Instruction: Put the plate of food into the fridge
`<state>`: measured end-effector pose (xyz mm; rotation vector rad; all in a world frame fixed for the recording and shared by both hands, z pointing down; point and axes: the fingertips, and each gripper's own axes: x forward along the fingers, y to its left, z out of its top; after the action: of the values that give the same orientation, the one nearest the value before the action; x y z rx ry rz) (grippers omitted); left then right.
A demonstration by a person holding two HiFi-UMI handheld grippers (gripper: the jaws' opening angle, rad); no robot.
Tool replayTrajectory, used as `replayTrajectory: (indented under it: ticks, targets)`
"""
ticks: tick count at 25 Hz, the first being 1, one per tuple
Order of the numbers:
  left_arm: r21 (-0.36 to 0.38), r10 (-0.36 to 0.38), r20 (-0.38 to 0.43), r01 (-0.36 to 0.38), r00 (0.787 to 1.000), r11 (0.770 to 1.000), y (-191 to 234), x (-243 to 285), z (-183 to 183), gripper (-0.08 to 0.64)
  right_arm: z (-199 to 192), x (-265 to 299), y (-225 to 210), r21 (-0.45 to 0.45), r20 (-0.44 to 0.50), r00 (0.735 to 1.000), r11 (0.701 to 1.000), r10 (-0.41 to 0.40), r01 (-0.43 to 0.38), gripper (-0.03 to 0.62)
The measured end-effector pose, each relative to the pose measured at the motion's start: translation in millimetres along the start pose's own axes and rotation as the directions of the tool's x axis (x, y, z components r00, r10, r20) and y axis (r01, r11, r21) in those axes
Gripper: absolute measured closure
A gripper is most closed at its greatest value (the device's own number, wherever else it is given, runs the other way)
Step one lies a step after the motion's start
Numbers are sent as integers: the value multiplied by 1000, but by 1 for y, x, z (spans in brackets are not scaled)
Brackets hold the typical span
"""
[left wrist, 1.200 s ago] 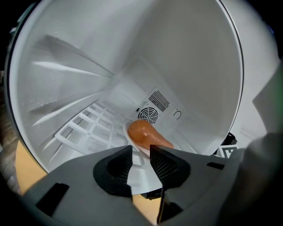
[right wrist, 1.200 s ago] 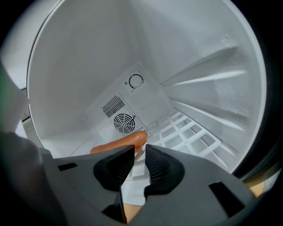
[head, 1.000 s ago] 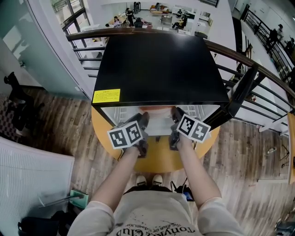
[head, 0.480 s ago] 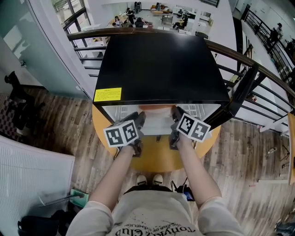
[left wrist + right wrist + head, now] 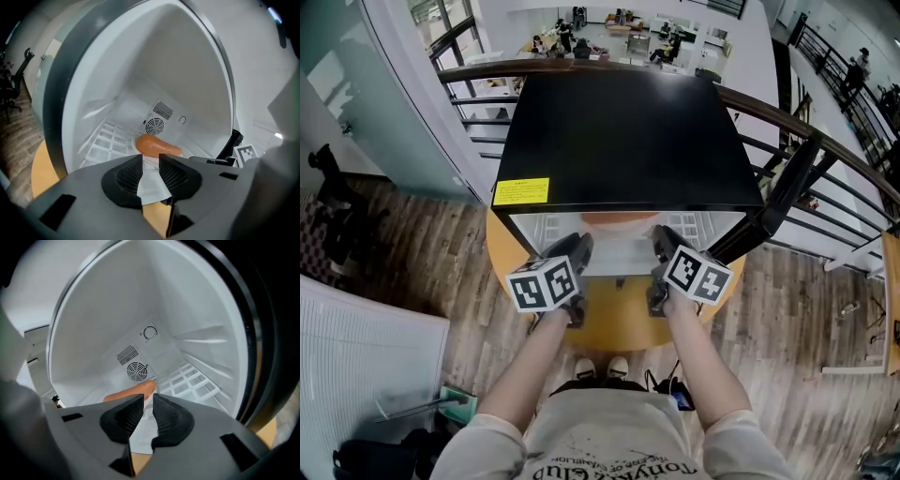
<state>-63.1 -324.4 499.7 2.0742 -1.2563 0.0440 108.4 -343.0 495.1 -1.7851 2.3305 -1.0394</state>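
Fridge is open on the table. Food lies inside at the back, just below the fan grille; I can barely see its plate. Left gripper just closed in slightly, jaws apart, empty. Right gripper shows a narrow gap and grips nothing. Both are at the opening.

This looks like an upper gallery in an office or lab building. A curved dark wooden handrail on metal bars edges the grey-brown wood-plank floor, and beyond it lies an open-plan lower floor with desks and seated people. A black office chair stands beside a frosted glass wall. A small black fridge sits on a round yellow table against the railing.
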Motion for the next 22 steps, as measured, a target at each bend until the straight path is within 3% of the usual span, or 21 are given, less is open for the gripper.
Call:
replayTrajectory:
  ticks: [4,11,17,22]
  targets:
    - [112,-16,8,15,1000,994,-16,-18,-4,484,-15,-24,10,-85,-5,1000,996,31,-31,528]
    - [179,-85,-19,87,996,980,-39,-57,-36,534,-44,-73,36,-277,-13,997,957,80,-81,555]
    - [213,-59,-40,66,997,975,-44,-87,-83,537,-94,-106,52,-311,-92,989,940,117,-140,565]
    - [240,-18,-79,36,997,970,-43,-102,-124,537,-145,-120,43,-242,-168,981,961,92,-132,565]
